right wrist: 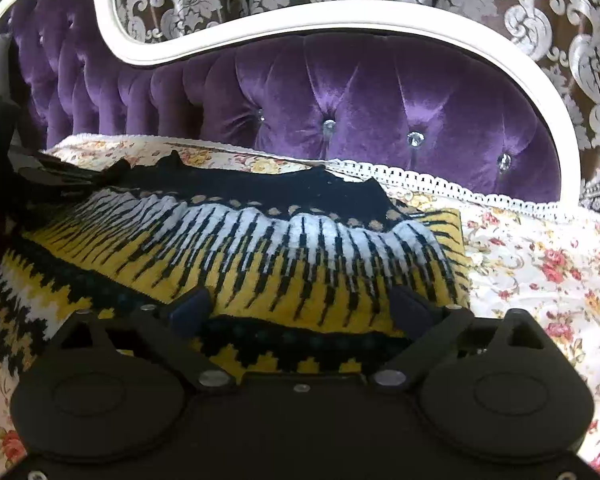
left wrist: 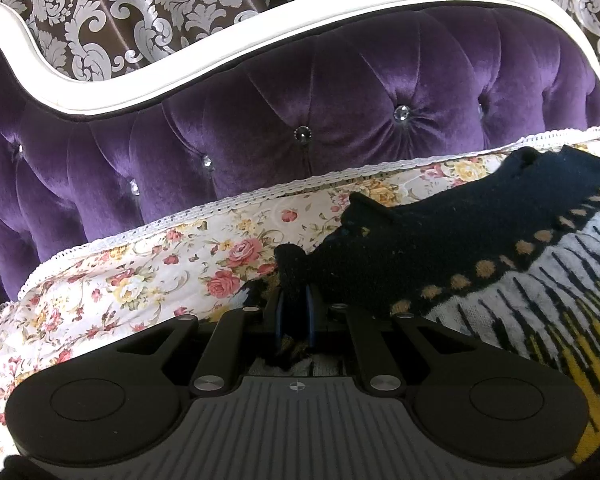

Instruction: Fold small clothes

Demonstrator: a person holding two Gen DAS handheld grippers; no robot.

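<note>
A knitted sweater (right wrist: 260,248), black at the top with tan dots, then white and yellow bands with black streaks, lies on the floral bedspread (right wrist: 540,272). In the left wrist view the sweater (left wrist: 440,236) stretches to the right, and my left gripper (left wrist: 294,292) is shut on a black edge of it. The left gripper's body (right wrist: 32,176) shows at the left edge of the right wrist view. My right gripper (right wrist: 300,308) stands open, its blue pads wide apart just above the yellow band, with the knit lying under them and nothing pinched.
A tufted purple velvet headboard (left wrist: 340,112) with a white frame (left wrist: 220,68) rises right behind the bedspread's lace edge (left wrist: 260,196). Patterned brown and silver curtains (right wrist: 560,40) hang behind it. Bare floral bedspread (left wrist: 120,272) lies left of the sweater, and more of it to the sweater's right.
</note>
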